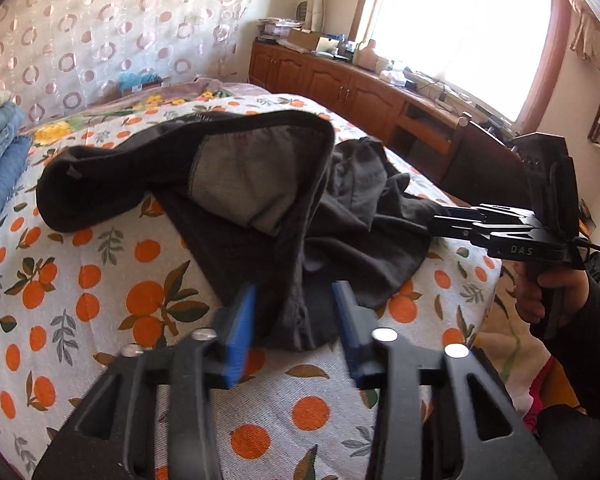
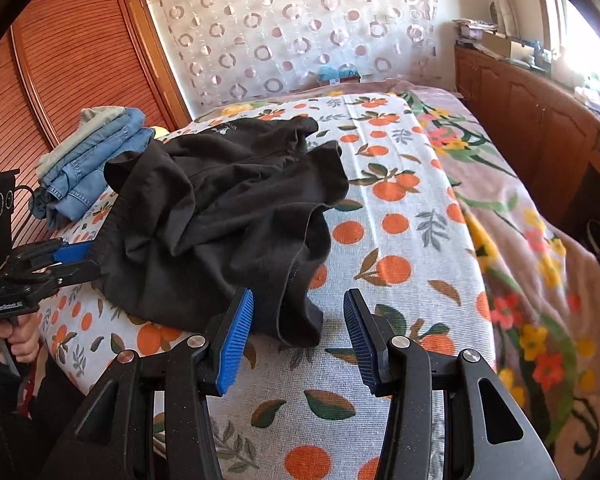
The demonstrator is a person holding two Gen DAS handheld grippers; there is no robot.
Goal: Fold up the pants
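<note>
Clearly we had barely begun: the crumpled black fabric pants (image 1: 228, 184) lay unfolded at centre frame, our left gripper (image 1: 294, 328) and right gripper (image 2: 298, 334) both released, grasping nothing.

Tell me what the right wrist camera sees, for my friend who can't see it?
Crumpled black pants lie on a bedspread printed with oranges, one edge between the right gripper's open blue jaws. Folded jeans are stacked behind, and the left gripper reaches in from the left.
</note>
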